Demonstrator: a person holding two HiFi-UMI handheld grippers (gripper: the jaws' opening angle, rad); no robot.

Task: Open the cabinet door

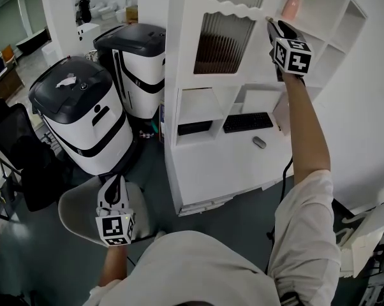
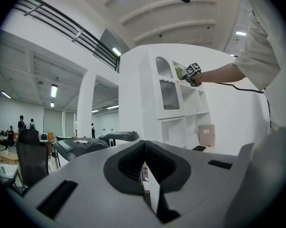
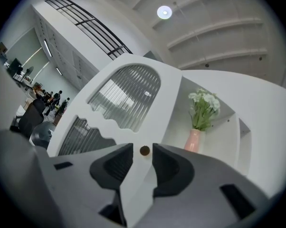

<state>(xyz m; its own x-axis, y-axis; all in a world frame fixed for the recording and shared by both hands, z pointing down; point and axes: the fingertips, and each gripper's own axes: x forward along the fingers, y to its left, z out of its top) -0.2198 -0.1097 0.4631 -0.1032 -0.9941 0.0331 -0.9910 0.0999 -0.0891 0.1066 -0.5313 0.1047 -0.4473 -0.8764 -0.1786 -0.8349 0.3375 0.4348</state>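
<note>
Right gripper view, right gripper (image 3: 142, 147) jaws narrowly apart either side of the brown knob (image 3: 144, 150), not touching it, knob on the ribbed-glass cabinet door (image 3: 128, 96), left gripper (image 2: 145, 148) jaws together, empty.

We see the white cabinet (image 1: 182, 107) in all three views: steeply down from the head, level and from well off along the left gripper (image 2: 145, 148), close and slightly upward along the right gripper (image 3: 143, 153) at its door (image 3: 164, 113).
</note>
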